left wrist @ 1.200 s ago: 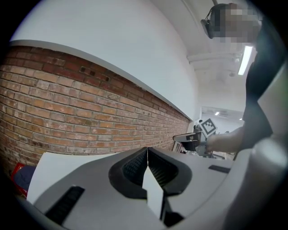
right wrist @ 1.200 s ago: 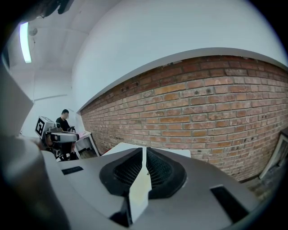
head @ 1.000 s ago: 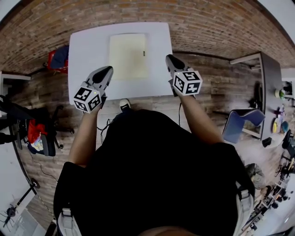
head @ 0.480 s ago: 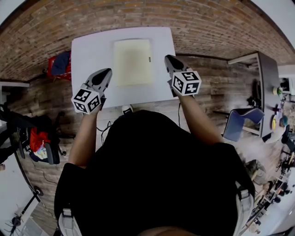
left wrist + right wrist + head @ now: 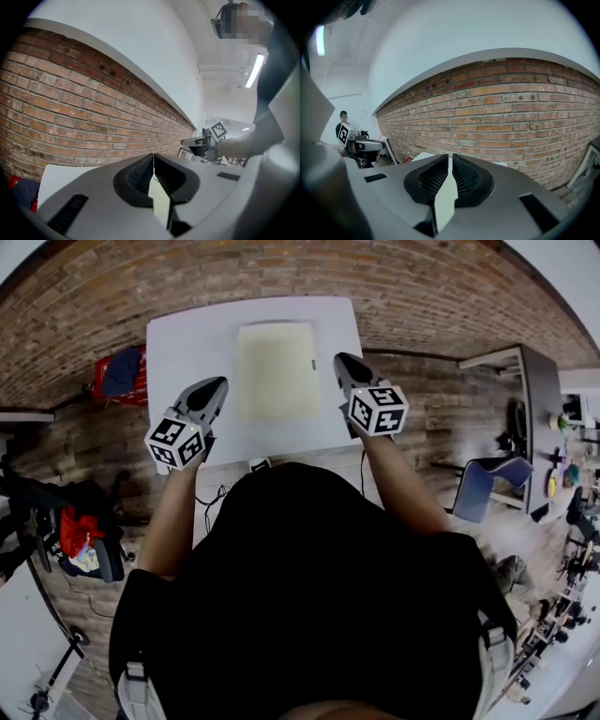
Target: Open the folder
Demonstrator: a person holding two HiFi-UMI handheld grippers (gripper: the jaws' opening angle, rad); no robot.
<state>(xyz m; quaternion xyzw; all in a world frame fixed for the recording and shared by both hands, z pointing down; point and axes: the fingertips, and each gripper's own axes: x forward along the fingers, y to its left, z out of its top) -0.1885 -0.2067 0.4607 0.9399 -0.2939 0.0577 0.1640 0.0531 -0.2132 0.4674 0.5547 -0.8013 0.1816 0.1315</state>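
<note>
Nearest the head camera is the person's black top, with both forearms reaching forward.

The left gripper is held over the near left part of the white table. In the left gripper view its jaws are pressed together with nothing between them.

The right gripper is held at the table's right edge. The right gripper view shows its jaws likewise closed and empty. Neither gripper touches the folder.

The folder is pale yellow and lies flat and closed on the table. It sits between the two grippers and slightly beyond them, toward the wall. A small dark mark shows at its right edge; what it is cannot be determined.

A red container stands on the floor just left of the table. The brick wall rises behind the table.
</note>
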